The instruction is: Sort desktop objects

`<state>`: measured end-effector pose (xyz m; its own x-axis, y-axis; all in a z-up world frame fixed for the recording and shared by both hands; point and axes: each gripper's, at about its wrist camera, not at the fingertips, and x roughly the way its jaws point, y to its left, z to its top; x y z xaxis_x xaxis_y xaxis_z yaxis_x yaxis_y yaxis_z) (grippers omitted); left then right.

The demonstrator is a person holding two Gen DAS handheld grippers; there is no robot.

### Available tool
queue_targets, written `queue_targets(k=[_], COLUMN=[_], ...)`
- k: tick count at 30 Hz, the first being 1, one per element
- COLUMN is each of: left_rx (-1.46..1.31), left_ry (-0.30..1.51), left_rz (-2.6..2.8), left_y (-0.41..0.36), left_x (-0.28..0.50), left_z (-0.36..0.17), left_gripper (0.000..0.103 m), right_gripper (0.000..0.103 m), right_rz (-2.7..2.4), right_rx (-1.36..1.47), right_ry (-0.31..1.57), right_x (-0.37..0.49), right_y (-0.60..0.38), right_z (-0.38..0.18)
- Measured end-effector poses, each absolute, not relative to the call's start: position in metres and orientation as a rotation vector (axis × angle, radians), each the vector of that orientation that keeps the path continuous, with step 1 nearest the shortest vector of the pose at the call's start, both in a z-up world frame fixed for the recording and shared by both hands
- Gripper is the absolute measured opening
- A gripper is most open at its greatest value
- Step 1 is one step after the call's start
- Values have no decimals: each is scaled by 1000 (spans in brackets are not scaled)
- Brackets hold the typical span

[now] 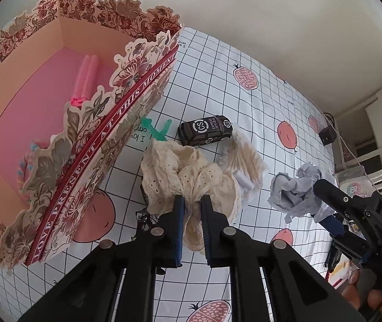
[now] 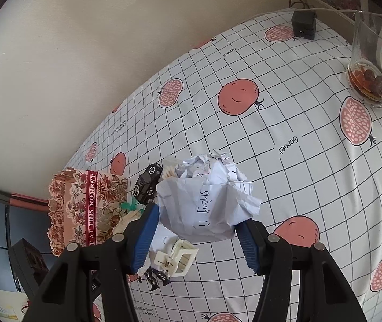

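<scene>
The left gripper (image 1: 192, 201) pinches the lace scrunchie (image 1: 188, 174) beside the floral box (image 1: 110, 123); the right gripper (image 2: 196, 222) clamps the crumpled paper (image 2: 207, 198). Loose lace could slip free, or catch the box's scalloped rim.

Cream lace fabric scrunchie (image 1: 191, 177), black toy car (image 1: 205, 130), crumpled white paper ball (image 2: 207, 198) lie beside the floral-printed cardboard box (image 1: 89, 145).

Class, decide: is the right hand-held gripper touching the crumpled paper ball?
Touching. The right wrist view shows the right hand-held gripper with both blue pads pressed against the crumpled paper ball.
</scene>
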<state>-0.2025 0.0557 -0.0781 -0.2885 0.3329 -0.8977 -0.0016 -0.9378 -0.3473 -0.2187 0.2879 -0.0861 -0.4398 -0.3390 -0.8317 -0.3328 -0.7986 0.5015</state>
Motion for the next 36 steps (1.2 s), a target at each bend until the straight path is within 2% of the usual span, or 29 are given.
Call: queue_targets(k=[16,36], left_rx=[-1657,-1256], left_ry=[-458,-626], left_rz=[2340,2477], left_y=[50,7], left_x=[-199,-187], left_z=[-58,33], left_gripper=[5,5], right_gripper=[61,61], right_rz=[-2487,-2571], right_rx=[1606,1259], right_ry=[-1009,-1007], right_x=[-215,-200], right_y=[286,274], right_z=[-67,-9])
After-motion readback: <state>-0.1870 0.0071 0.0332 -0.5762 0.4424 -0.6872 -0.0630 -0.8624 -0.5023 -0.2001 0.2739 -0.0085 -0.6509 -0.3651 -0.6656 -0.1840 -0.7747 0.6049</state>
